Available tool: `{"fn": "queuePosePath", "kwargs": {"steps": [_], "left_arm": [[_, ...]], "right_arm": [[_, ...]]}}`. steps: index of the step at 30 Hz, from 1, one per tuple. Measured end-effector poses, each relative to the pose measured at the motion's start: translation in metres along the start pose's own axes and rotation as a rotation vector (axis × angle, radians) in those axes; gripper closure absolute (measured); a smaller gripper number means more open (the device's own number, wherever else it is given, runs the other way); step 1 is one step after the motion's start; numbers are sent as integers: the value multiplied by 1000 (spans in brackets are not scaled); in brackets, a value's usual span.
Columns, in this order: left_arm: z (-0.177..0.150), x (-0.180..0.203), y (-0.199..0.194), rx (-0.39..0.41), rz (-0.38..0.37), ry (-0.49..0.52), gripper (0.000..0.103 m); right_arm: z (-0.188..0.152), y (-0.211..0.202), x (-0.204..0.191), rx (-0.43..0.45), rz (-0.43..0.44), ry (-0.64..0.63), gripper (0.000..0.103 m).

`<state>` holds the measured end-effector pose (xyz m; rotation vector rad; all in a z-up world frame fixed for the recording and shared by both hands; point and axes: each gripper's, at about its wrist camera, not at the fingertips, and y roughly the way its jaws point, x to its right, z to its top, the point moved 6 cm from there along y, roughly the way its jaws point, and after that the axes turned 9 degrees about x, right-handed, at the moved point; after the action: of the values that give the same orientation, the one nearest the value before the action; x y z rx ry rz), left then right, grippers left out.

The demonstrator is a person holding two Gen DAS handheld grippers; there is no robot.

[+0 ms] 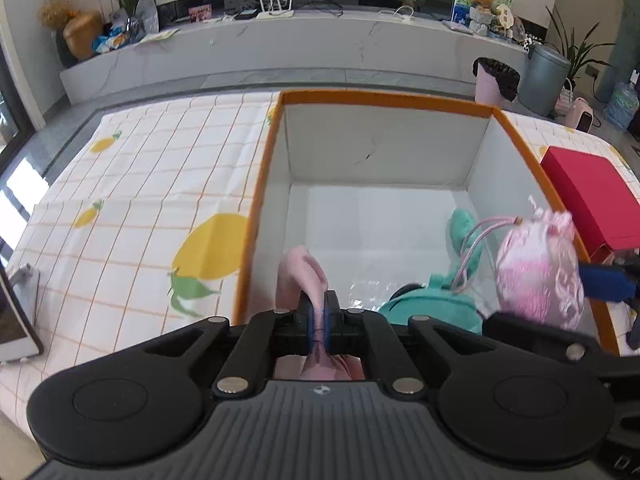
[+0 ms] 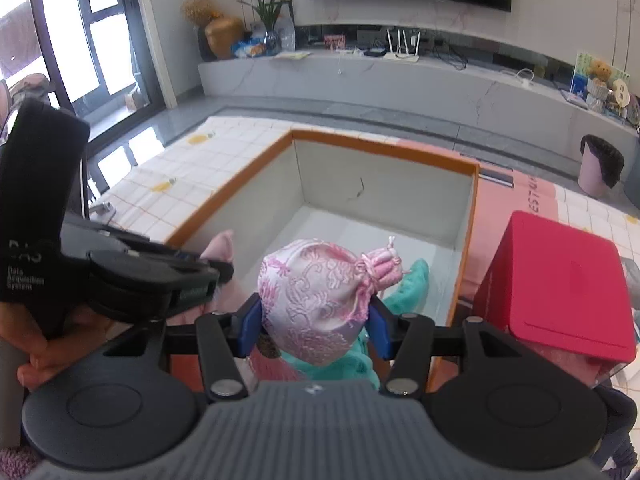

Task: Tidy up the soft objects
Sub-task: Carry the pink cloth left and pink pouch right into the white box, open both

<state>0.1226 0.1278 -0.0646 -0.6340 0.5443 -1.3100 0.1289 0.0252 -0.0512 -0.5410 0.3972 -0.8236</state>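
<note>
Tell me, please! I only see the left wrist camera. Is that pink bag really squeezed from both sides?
Observer: Yes. The right wrist view shows the right gripper with a blue pad pressed on each side of the pink pouch.
Operator: Who is holding my gripper?
Observer: A hand at that view's left edge holds the black handle of the left gripper.
Operator: What's next to the red box?
Observer: A salmon-pink lettered panel lies between the red box and the orange-rimmed box.

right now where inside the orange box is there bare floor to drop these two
The far half of the orange box floor is bare, bordered by the back wall and left wall. The near right corner is crowded by the teal plush. Outside, the red box fills the right.
</note>
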Motion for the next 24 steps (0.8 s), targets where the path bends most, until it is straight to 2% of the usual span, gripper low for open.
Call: {"fn": "queuePosePath", "kwargs": {"steps": [5, 7, 9, 11, 12, 14, 16, 24], "left_arm": [[-1, 7, 12, -22, 15, 43, 94], [-4, 9, 16, -33, 15, 56, 88], [-4, 14, 14, -18, 8, 66, 75], [-1, 16, 9, 31, 24, 80, 68], [3, 16, 5, 77, 53, 89, 49], [9, 12, -4, 179, 123, 99, 28], [15, 8, -13, 215, 91, 62, 27], [25, -35, -16, 147, -88, -278, 28]], "right_arm": [[-3, -6, 0, -21, 25, -33, 49], [-4, -8, -2, -22, 27, -48, 49], [-3, -6, -5, -25, 32, -56, 49], [-3, -8, -4, -25, 25, -57, 48], [-3, -8, -4, -24, 20, -57, 48], [-3, -6, 0, -26, 9, -52, 48], [-3, -6, 3, -30, 16, -33, 48], [1, -3, 5, -20, 28, 20, 48]]}}
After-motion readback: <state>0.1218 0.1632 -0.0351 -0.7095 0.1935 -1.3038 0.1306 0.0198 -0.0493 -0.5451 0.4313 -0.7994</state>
